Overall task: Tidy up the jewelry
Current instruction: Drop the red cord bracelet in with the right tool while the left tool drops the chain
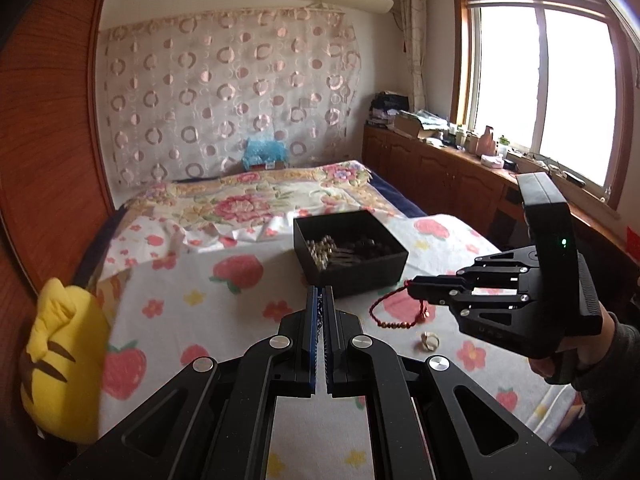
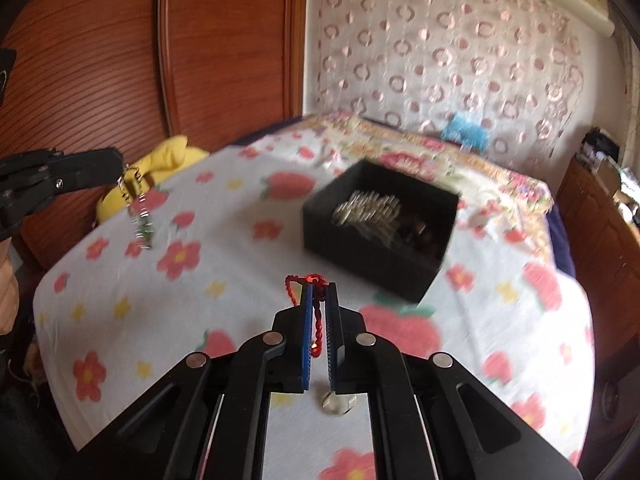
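A black open box [image 1: 352, 254] [image 2: 380, 232] with beaded bracelets inside sits on the flowered bedspread. My left gripper [image 1: 321, 292] is shut on a silver chain, which hangs from its tip [image 2: 138, 204] above the bed's left part. My right gripper [image 2: 319, 292] is shut on a red cord bracelet [image 2: 316, 320]; from the left wrist view the bracelet with its gold beads [image 1: 390, 312] dangles from the right gripper [image 1: 412, 285] just in front of the box. A pale ring [image 1: 429, 342] [image 2: 336, 404] lies on the bed under the right gripper.
A yellow plush toy [image 1: 64, 364] [image 2: 160, 168] lies at the bed's left edge by the wooden wardrobe [image 1: 48, 140]. A blue plush [image 1: 264, 152] sits at the bed's far end. A cluttered wooden cabinet [image 1: 440, 160] runs under the window on the right.
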